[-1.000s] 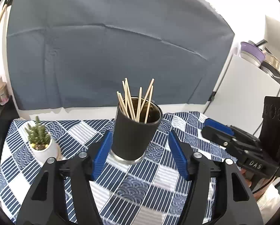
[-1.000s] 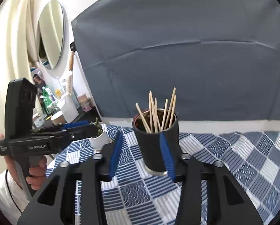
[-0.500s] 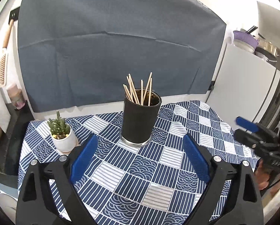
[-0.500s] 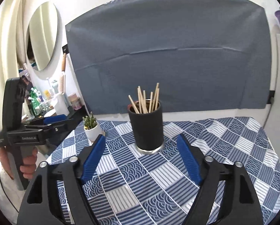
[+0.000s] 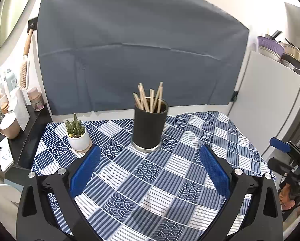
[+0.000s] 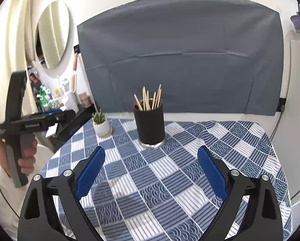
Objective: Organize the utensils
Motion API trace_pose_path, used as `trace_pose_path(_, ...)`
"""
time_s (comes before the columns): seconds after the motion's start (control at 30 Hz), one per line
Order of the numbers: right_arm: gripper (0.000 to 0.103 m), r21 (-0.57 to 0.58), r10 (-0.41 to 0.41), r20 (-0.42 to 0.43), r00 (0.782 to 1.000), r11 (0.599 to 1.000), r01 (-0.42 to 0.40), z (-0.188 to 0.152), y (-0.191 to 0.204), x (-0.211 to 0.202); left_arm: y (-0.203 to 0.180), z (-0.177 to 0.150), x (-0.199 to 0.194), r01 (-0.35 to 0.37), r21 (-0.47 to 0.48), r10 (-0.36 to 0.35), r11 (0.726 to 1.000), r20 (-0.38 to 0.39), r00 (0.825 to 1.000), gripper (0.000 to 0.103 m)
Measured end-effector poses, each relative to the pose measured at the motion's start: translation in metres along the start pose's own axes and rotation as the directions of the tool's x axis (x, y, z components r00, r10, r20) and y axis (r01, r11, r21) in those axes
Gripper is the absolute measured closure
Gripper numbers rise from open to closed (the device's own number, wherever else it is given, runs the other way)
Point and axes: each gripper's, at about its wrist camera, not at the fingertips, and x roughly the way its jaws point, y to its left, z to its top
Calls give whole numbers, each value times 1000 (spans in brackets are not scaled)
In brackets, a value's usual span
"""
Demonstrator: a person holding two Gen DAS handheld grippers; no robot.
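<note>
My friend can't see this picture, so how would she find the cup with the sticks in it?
Look at the table with the blue-and-white patterned cloth, in front of the big grey curtain. Near the middle stands a tall black cup with a shiny metal base. Unlike the little white pot beside it, which holds a green plant, this cup has wooden chopsticks poking out.

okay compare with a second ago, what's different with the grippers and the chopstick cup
Both grippers backed away from the black cup: a second ago each had its pads beside it, now the left gripper and right gripper are clear of it, jaws opening with nothing between them. The cup, its chopsticks and the potted plant stayed put.
</note>
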Motion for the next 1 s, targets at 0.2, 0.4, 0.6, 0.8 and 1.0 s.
trace_pose_path(0.2, 11, 2, -52, 12, 999, 999, 52, -16, -5, -38, -39, -17, -37, -26, 26, 25, 999, 23, 999, 6)
trace_pose_path(0.4, 10, -8, -72, 24, 997, 997, 72, -31, 0, -79, -75, -41, -83, -46, 49, 42, 998, 64, 997, 6)
trace_pose_path(0.6, 8, -18, -75, -7, 997, 997, 75, -52, 10, -114, -88, -69, -116, -50, -2, 50, 999, 35, 998, 6)
trace_pose_path(0.8, 8, -33, -74, -43, 996, 997, 72, -77, 26, -137, -95, -99, -139, -62, -23, 62, 998, -13, 998, 6)
trace_pose_path(1.0, 8, -39, -60, -62, 996, 998, 58, -95, 41, -154, -104, -125, -161, -117, -35, 116, 993, -35, 993, 6)
